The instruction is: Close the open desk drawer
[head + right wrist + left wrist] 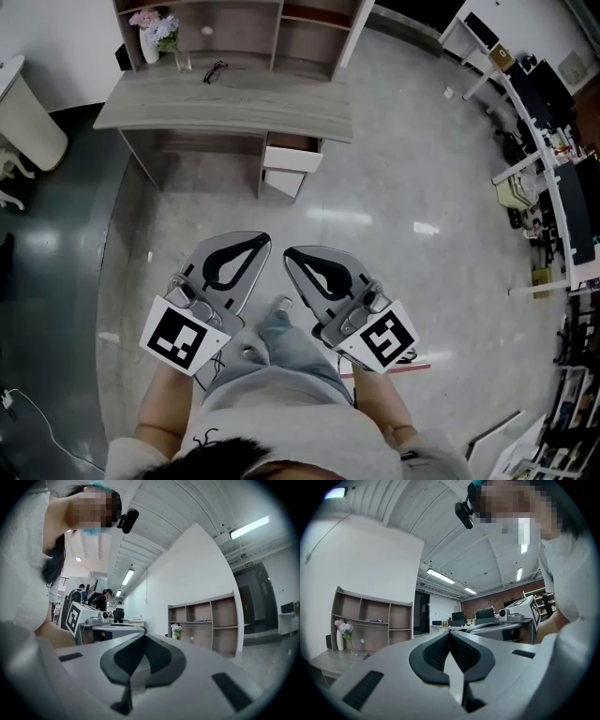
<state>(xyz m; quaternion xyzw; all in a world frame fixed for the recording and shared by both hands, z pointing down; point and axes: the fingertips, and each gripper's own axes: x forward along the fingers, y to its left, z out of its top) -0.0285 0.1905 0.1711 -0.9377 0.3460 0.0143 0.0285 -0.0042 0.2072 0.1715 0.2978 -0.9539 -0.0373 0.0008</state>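
Under the right end of the desk [225, 98], the drawer [292, 157] juts out toward me, with its white front running along the desk edge. Well short of it, my left gripper [255, 242] and right gripper [292, 254] hang side by side, jaws pressed together and holding nothing.

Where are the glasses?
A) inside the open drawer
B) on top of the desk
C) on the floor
B: in the head view the glasses lie on top of the desk, near the flowers, well away from the drawer.
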